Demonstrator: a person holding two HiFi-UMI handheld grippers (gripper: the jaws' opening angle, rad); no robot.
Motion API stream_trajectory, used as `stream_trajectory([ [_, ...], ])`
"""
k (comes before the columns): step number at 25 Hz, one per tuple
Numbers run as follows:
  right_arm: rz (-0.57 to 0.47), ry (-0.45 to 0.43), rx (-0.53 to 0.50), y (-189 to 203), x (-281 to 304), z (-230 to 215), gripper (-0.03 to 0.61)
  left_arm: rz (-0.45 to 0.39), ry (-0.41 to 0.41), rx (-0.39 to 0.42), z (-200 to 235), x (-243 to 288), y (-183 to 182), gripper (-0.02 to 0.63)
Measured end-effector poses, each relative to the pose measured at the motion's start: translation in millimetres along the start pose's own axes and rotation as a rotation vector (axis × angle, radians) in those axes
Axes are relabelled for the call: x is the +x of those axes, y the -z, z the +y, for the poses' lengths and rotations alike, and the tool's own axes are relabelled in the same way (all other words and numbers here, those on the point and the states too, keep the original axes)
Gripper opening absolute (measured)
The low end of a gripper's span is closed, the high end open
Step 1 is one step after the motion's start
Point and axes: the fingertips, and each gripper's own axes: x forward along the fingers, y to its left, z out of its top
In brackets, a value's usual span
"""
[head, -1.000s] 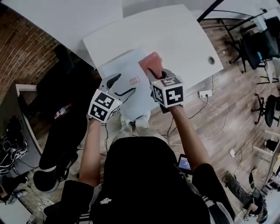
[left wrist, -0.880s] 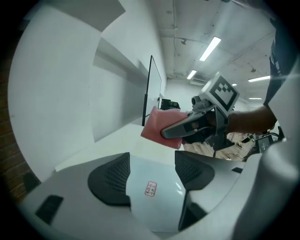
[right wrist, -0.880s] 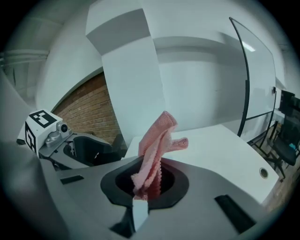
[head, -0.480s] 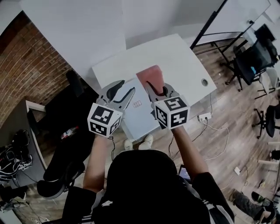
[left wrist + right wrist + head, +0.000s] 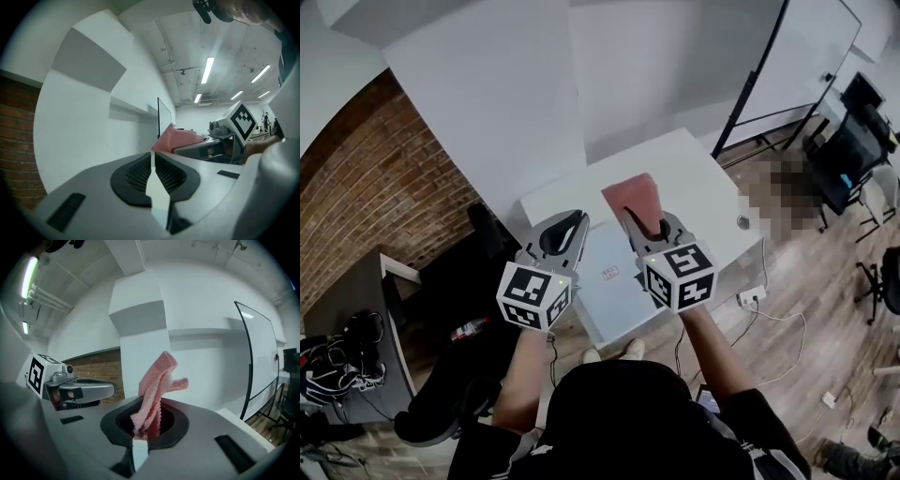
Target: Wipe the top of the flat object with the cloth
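Observation:
My right gripper (image 5: pixel 649 223) is shut on the pink cloth (image 5: pixel 635 201), which sticks up out of its jaws (image 5: pixel 157 389) well above the table. My left gripper (image 5: pixel 573 223) is level beside it; its jaws have just been closing and now meet with nothing between them (image 5: pixel 153 161). The flat object (image 5: pixel 611 295), a pale grey sheet with a small label, lies on the white table (image 5: pixel 703 178) far below both grippers. In the left gripper view the cloth (image 5: pixel 174 138) and the right gripper's marker cube (image 5: pixel 242 121) show to the right.
A brick wall (image 5: pixel 384 187) runs along the left. A black chair (image 5: pixel 441 403) and a dark desk with cables (image 5: pixel 337 356) stand at lower left. A whiteboard stand (image 5: pixel 755 89) and office chairs (image 5: pixel 853 141) are at the right. A power strip (image 5: pixel 748 300) lies on the wooden floor.
Both grippers have risen well above the table and levelled out. The left jaws went from wide open to shut on nothing. The cloth stayed in the right gripper.

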Motion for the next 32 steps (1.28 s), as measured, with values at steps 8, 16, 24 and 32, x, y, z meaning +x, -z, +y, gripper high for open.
stream_trajectory([
  [8,-0.060,0.006,0.003,-20,-5,2,0.046,-0.065,-0.007,-0.022,-2,-9,-25,0.014],
  [16,-0.088,0.003,-0.020,-28,-9,4,0.045,-0.095,-0.002,-0.009,-10,-12,-37,0.011],
  [24,-0.087,-0.007,-0.089,-33,-11,12,0.044,-0.103,0.023,0.019,-19,-10,-41,0.011],
  [32,-0.091,-0.015,-0.084,-34,-11,11,0.044,-0.104,0.025,0.013,-18,-9,-40,0.011],
])
